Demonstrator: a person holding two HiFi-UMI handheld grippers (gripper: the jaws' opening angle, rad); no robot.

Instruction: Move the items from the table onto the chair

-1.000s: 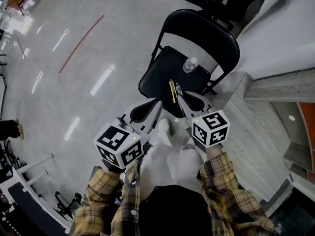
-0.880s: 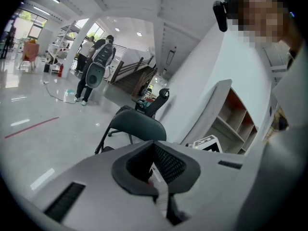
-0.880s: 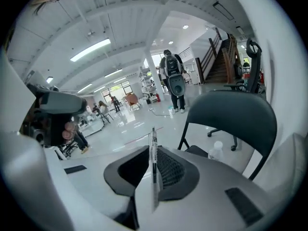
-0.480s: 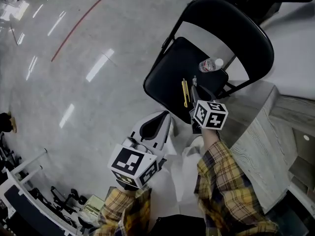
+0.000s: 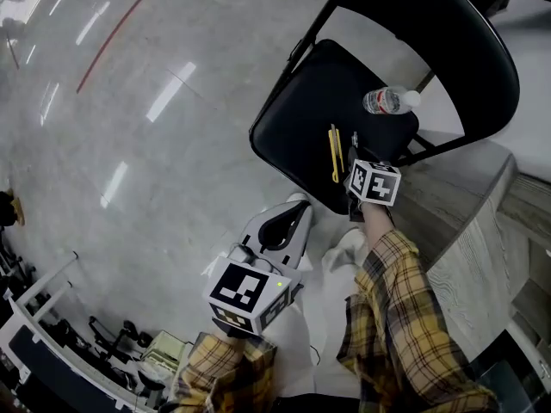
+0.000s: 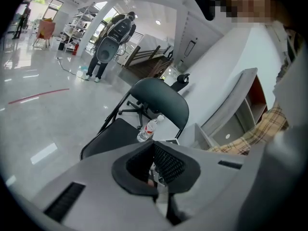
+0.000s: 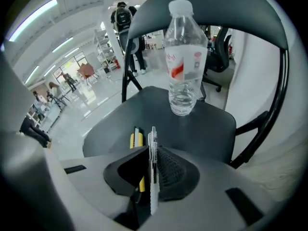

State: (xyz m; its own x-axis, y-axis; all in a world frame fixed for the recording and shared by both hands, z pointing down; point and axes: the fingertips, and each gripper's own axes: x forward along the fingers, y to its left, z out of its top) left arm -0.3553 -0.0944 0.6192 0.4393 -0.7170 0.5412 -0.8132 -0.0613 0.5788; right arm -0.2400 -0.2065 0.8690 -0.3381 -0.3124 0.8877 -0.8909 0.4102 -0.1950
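A black folding chair [image 5: 310, 110] stands ahead of me. On its seat a clear water bottle [image 5: 387, 101] stands upright [image 7: 184, 57], and a yellow stick-shaped item [image 5: 334, 153] lies near the front edge [image 7: 136, 141]. My right gripper [image 5: 354, 147] hovers low over the seat beside the yellow item, shut on a clear white pen [image 7: 153, 162] that points toward the bottle. My left gripper [image 5: 297, 212] hangs back over the floor, short of the seat, jaws closed together with nothing between them [image 6: 154, 148]. The bottle [image 6: 147, 129] shows beyond it.
A grey wood-grain table [image 5: 482, 222] runs along the right, close to the chair's right side. The chair's backrest [image 7: 269, 28] rises behind the bottle. Glossy floor [image 5: 155, 144] spreads to the left. People and office chairs stand far off.
My right gripper has carried the pen forward, down over the chair seat next to the yellow item. The left gripper has fallen back toward my body.
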